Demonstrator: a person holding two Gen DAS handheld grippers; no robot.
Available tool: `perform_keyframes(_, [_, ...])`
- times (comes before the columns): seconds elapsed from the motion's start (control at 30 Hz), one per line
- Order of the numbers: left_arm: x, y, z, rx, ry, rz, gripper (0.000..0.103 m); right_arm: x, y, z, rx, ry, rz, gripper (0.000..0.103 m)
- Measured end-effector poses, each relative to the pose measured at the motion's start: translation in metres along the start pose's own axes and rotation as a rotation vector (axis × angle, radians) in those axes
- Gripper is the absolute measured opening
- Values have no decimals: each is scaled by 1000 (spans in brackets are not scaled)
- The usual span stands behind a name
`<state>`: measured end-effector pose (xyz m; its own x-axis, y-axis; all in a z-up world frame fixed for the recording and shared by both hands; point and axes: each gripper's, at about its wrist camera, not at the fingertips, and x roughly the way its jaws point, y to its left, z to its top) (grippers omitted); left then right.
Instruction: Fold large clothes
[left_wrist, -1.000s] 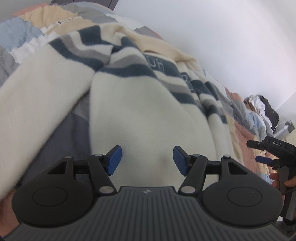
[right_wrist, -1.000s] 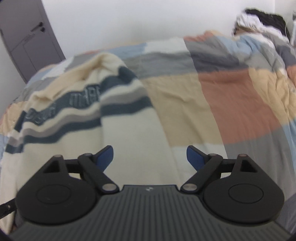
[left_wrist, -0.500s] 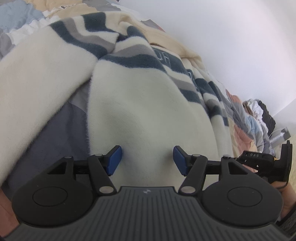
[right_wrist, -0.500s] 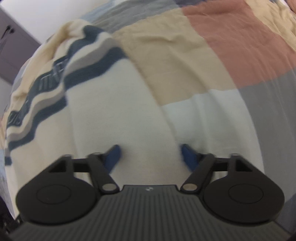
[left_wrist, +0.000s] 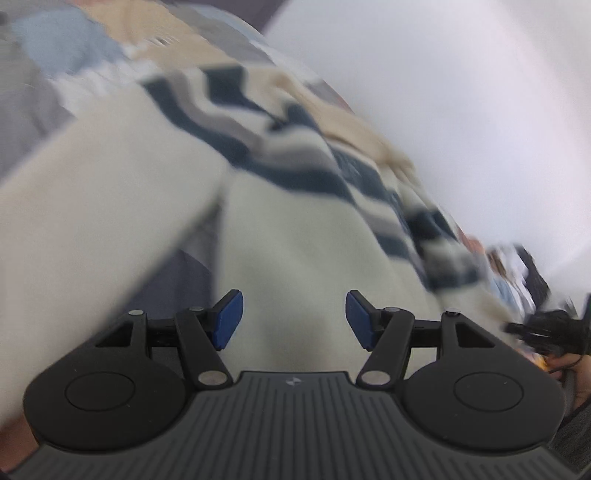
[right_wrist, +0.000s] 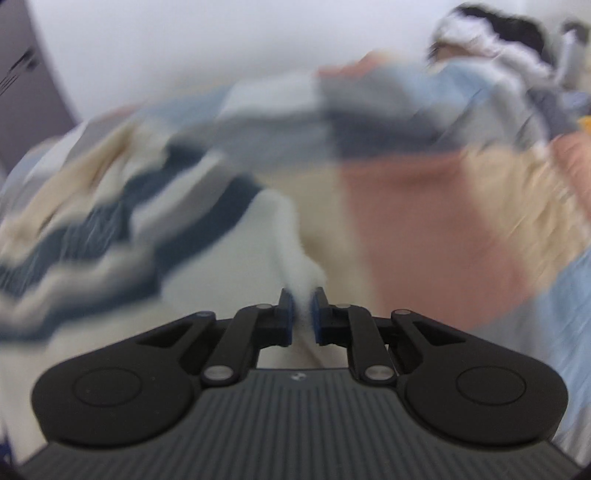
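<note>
A cream fleece sweater (left_wrist: 295, 229) with dark blue and grey stripes lies spread on a bed. In the left wrist view my left gripper (left_wrist: 293, 319) hovers open over its plain cream body, with nothing pinched between the blue pads. In the right wrist view my right gripper (right_wrist: 303, 314) has its jaws closing on a raised ridge of the cream sweater (right_wrist: 295, 258) edge, which stands up between the pads. The right gripper (left_wrist: 546, 328) also shows at the far right of the left wrist view. Both views are blurred by motion.
The bed carries a patchwork cover (right_wrist: 424, 206) in orange, beige, grey and pale blue. A heap of other clothes (right_wrist: 491, 40) lies at the far end by the white wall (left_wrist: 461, 92). A grey door (right_wrist: 22, 85) stands at the left.
My right gripper went from wide open above the sweater's edge to closed on a pinch of the cream fabric, which now rises from the bed. The left gripper stayed open and shifted slightly.
</note>
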<state>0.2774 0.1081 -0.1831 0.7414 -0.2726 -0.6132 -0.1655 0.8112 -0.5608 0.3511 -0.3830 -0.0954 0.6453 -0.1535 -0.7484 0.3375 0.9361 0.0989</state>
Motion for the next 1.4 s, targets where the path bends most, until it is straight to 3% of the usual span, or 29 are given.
perform_keyframes(0.13, [-9, 25, 14, -77, -59, 51, 67, 13, -23, 59, 3, -124, -152, 13])
perform_keyframes(0.23, [-11, 52, 22, -186, -69, 76, 67, 31, -40, 81, 56, -163, -177, 14])
perform_keyframes(0.37, [-7, 82, 28, -340, -65, 77, 67, 75, -49, 76, 140, -134, -183, 14])
perform_keyframes(0.53, [2, 92, 27, -406, -57, 96, 67, 112, -54, 56, 152, -157, -198, 15])
perform_keyframes(0.8, [14, 78, 35, -273, -61, 174, 67, 115, -71, 44, 268, -201, -120, 16])
perform_keyframes(0.93, [16, 79, 34, -244, -52, 179, 67, 101, -58, 44, 198, -199, -123, 19])
perform_keyframes(1.03, [16, 76, 33, -202, -32, 181, 67, 79, -46, 41, 162, -218, -116, 38])
perform_keyframes(1.1, [16, 70, 32, -141, -13, 193, 67, 59, -36, 37, 155, -245, -71, 57])
perform_keyframes(1.27, [13, 60, 25, -39, 36, 227, 70, 1, 1, 23, 93, -277, 48, 85])
perform_keyframes(1.4, [2, 58, 17, 20, 38, 264, 71, -36, 42, 2, 59, -173, 166, 85])
